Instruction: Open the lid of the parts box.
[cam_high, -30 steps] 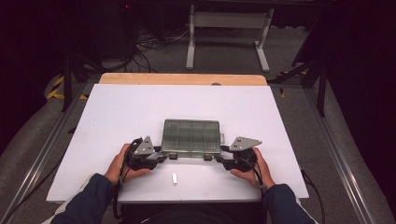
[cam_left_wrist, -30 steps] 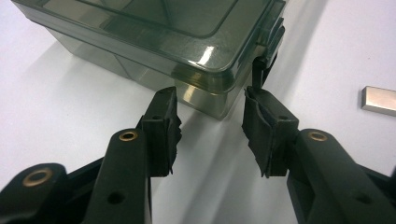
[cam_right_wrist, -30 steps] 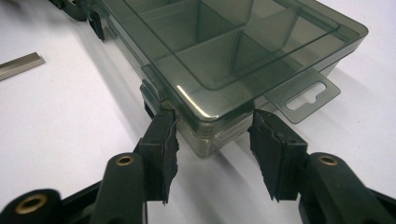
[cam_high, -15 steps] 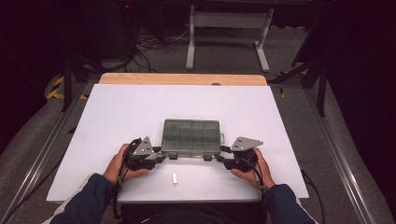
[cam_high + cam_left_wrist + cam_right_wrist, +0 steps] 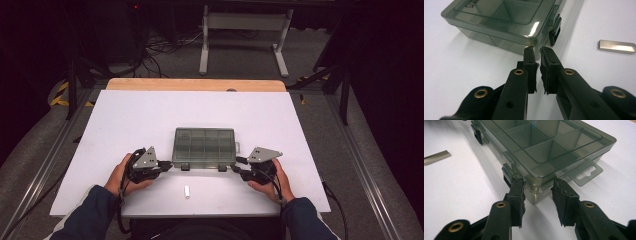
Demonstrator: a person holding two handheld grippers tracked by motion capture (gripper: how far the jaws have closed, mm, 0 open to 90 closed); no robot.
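A smoky clear compartment box [image 5: 204,146] lies shut at the table's middle, with two black latches [image 5: 184,166] on its near side. My left gripper [image 5: 162,167] lies level at the box's near left corner. Its jaws [image 5: 537,48] have just been closing and stand shut, a thin slit left between them and nothing in it; the tips meet the corner [image 5: 534,40]. My right gripper [image 5: 239,167] is open at the near right corner. Its jaws [image 5: 537,182] have been closing and straddle that corner [image 5: 536,192], the left finger [image 5: 517,188] beside a latch [image 5: 507,173].
A small silvery bar [image 5: 187,191] lies on the white tabletop [image 5: 125,120] between my hands, just before the box; it also shows as the bar [image 5: 616,47] and the bar [image 5: 435,157]. A hang tab [image 5: 586,172] juts from the box's right end. Cables and stand legs lie beyond the table.
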